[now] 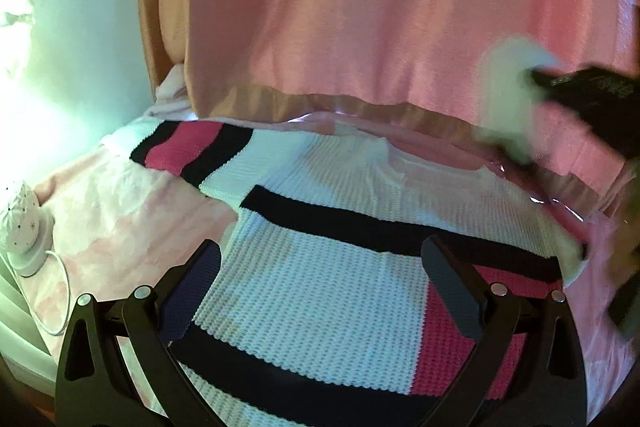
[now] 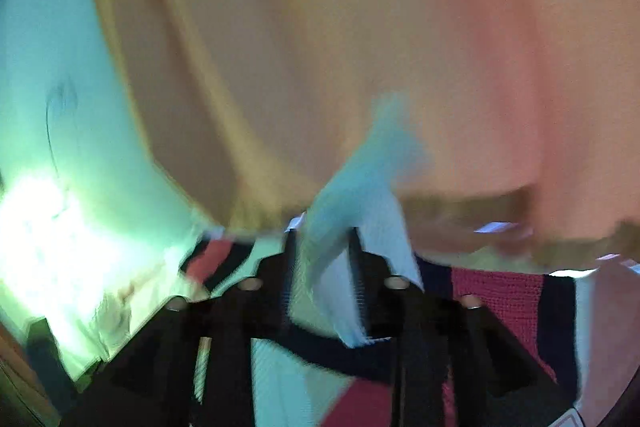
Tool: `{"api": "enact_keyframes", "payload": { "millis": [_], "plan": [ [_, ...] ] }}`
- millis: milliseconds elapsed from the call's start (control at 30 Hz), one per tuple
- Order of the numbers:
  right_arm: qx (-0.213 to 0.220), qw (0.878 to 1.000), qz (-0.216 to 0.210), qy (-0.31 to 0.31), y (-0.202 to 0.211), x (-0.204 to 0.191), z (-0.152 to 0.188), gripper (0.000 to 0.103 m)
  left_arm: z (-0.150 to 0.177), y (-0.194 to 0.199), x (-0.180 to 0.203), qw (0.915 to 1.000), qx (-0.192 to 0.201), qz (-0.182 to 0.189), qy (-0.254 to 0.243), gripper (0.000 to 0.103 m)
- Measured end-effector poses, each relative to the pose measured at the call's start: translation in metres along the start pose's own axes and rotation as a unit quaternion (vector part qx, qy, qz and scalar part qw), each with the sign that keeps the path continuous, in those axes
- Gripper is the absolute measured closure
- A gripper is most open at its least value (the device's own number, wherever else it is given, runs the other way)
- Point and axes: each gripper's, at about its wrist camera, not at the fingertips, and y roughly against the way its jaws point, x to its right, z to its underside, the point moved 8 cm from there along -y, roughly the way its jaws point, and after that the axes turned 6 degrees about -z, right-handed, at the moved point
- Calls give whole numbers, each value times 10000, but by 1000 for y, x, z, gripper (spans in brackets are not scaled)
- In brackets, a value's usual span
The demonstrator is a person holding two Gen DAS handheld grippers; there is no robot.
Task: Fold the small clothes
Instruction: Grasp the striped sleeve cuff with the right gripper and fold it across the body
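A small knit sweater (image 1: 320, 283), white with black and pink stripes, lies flat on the pink bed cover (image 1: 120, 219). Its left sleeve (image 1: 188, 151) stretches out to the left. My left gripper (image 1: 320, 267) is open, its jaws wide apart above the sweater's body, holding nothing. My right gripper (image 2: 322, 251) is shut on a white fold of the sweater (image 2: 352, 195) and holds it lifted; it shows blurred in the left wrist view (image 1: 536, 79) at the right, with the white cloth (image 1: 504, 99) hanging from it.
A tall pink padded headboard (image 1: 380, 7) rises behind the sweater. A small white lamp (image 1: 24, 227) with a cord stands at the left edge of the bed. A pale wall (image 1: 80, 27) is on the left.
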Motion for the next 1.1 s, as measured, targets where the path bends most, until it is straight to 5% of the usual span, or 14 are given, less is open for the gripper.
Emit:
{"api": "enact_keyframes", "payload": {
  "millis": [67, 200, 233, 467, 600, 733, 800, 867, 900, 933, 1000, 1100],
  "plan": [
    [-176, 9993, 54, 323, -14, -25, 18, 73, -2, -7, -11, 9999, -112, -16, 99, 5],
    [-64, 9925, 834, 887, 36, -11, 39, 35, -11, -18, -23, 9995, -202, 70, 250, 5],
    [-71, 9903, 1036, 924, 54, 0, 52, 33, -13, -24, -24, 9992, -266, 82, 301, 5],
    [-830, 9670, 2382, 344, 128, 119, 137, 33, -10, -95, 1, 9835, -1329, 693, 1012, 5],
    [-1050, 9608, 2563, 118, 122, 155, 158, 33, -10, -131, 20, 9885, -1166, 397, 872, 6],
    [-1142, 9635, 2422, -20, 91, 169, 168, 33, -4, -158, 41, 9883, -1368, 421, 522, 25],
    [-1197, 9628, 2422, -40, 83, 174, 173, 35, 1, -169, 48, 9873, -1482, 423, 373, 41],
    [-1293, 9617, 2418, -45, 68, 181, 178, 59, 6, -180, 51, 9856, -1616, 372, 323, 50],
    [-1315, 9633, 2333, -161, 63, 184, 180, 82, 4, -181, 50, 9873, -1509, 352, 356, 63],
    [-1211, 9654, 2295, -250, 63, 184, 176, 87, 0, -180, 49, 9881, -1444, 374, 385, 82],
    [-876, 9702, 2227, -382, 72, 178, 160, 89, -5, -178, 44, 9866, -1467, 441, 563, 92],
    [-428, 9739, 2206, -306, 100, 162, 132, 89, -10, -177, 32, 9873, -1411, 293, 674, 92]
  ]
}}
